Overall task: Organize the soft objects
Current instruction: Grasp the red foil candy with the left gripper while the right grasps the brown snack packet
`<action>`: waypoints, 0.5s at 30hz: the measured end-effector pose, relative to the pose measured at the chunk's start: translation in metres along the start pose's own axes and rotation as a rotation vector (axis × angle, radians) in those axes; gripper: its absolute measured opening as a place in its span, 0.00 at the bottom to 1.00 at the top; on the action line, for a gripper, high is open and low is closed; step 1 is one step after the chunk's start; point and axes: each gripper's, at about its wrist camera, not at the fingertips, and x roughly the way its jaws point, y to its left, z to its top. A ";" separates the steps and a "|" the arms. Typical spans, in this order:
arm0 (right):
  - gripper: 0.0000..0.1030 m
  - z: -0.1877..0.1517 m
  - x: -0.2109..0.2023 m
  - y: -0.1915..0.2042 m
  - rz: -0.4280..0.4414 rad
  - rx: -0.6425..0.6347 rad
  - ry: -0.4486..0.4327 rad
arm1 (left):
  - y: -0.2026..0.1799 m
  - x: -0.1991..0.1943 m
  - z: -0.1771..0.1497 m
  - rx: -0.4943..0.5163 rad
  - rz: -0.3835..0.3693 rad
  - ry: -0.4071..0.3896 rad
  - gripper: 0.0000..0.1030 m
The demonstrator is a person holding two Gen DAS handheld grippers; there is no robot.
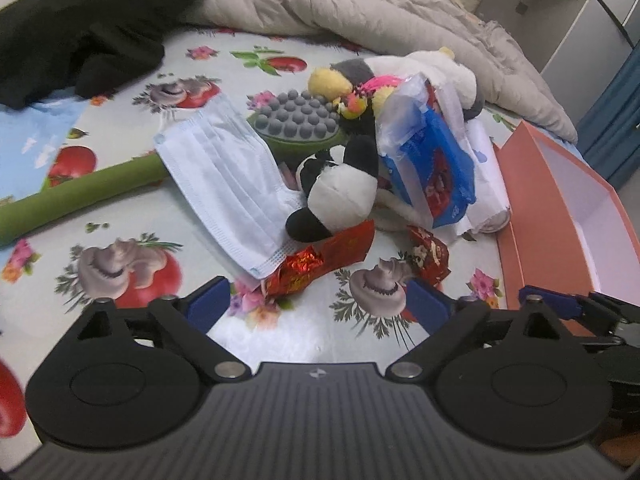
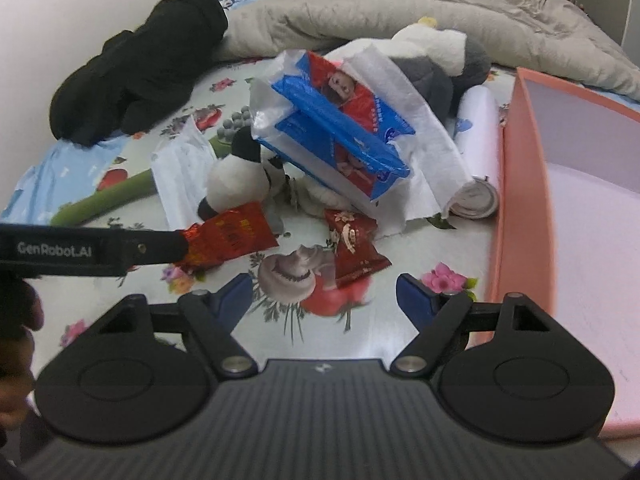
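Soft objects lie heaped on a bed covered by a printed sheet (image 1: 120,216): a black-and-white plush toy (image 1: 340,192), a white face mask (image 1: 228,184) just to its left, a blue tissue pack (image 1: 432,160) in a clear wrapper leaning on the pile, and a larger grey-and-white plush (image 1: 440,72) behind it. Two red foil packets sit nearest the cameras, the long one (image 1: 320,260) touching the small plush and the mask, the smaller one (image 1: 428,256) a little to its right.

From the left wrist view, a green massager (image 1: 300,120) with grey knobs shows in full, its long handle running off to the left under the mask; bright yellow and pink bits of another toy (image 1: 352,92) also show behind it. In the right wrist view only a few knobs and part of the handle peep out.

That view, in turn, shows more of the pink box (image 2: 520,184) and its pale inside at the right, a white roll (image 2: 476,152) lying along the box wall, and the printed front of the tissue pack. It also catches the side of the left gripper (image 1: 316,300) reaching to the long packet.

Both the left gripper and the right gripper (image 2: 324,296) have jaws standing wide, with nothing between them. A black garment (image 1: 80,32) and a beige quilt (image 1: 360,4) lie beyond the heap.
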 end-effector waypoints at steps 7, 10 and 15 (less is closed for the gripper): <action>0.76 0.012 0.049 -0.002 -0.058 -0.059 0.050 | 0.009 0.036 0.012 0.003 -0.028 0.047 0.69; 0.65 0.017 0.062 -0.007 -0.070 -0.051 0.058 | 0.011 0.048 0.014 0.001 -0.041 0.071 0.63; 0.57 0.022 0.079 -0.011 -0.064 -0.059 0.057 | 0.011 0.062 0.014 0.006 -0.053 0.102 0.51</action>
